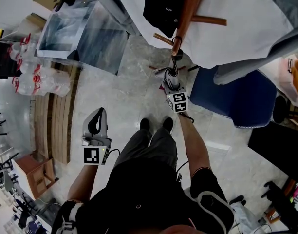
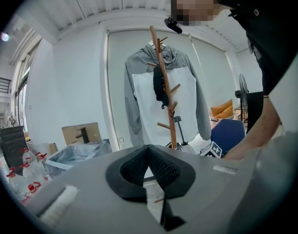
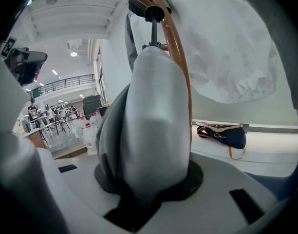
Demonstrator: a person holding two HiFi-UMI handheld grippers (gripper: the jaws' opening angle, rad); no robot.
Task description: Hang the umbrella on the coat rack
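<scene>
The left tongs (image 2: 149, 147) hang low at the person's side, pads closed tip to tip with nothing between them. Off to their left sit a wooden pallet (image 1: 54, 121) and a cluster of water bottles (image 1: 37, 79), and beyond those a clear plastic bin (image 1: 85, 33).

The right tongs (image 3: 147, 180) are clamped round the lower body of the umbrella (image 3: 149, 121). Just to their right stands a blue chair (image 1: 236, 99). Farther that way, a navy bag (image 3: 227, 134) lies on a low ledge.

Straight ahead of both tongs rises the coat rack (image 2: 157, 52), a brown wooden pole with short pegs. A grey and white jacket (image 2: 139, 101) is draped over it, crowding the pegs, and a black cap (image 2: 160, 87) hangs in front.

The umbrella is folded, its pale grey fabric bunched into a plump roll. It stands upright, close against the pole. A thin black stem runs from its top to a dark end near a peg. I cannot tell whether that end is hooked on.
</scene>
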